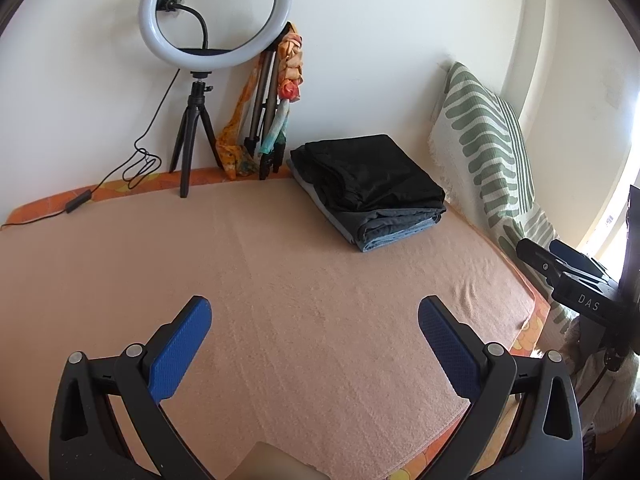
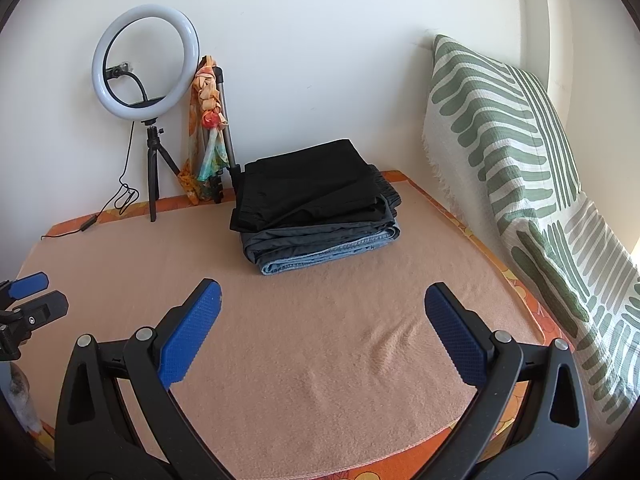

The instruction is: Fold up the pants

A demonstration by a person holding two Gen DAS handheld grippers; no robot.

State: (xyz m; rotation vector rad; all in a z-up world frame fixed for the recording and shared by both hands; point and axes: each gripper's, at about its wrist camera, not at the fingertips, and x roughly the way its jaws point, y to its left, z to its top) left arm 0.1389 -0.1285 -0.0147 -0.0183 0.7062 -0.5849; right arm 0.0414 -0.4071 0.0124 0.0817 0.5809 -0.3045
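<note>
Holding both grippers wide open and empty over the peach blanket [image 2: 304, 344], we see the left gripper [image 1: 314, 320] and right gripper [image 2: 322, 308] short of the stack [image 2: 316, 216]: black pants [image 2: 304, 188] folded on top, grey and denim below. The stack sits near the wall, right of the ring light [image 2: 146, 58]. We judge the risk modest: a careless reach could drag the top fold askew, or snag the blanket and shift the pile.
</note>
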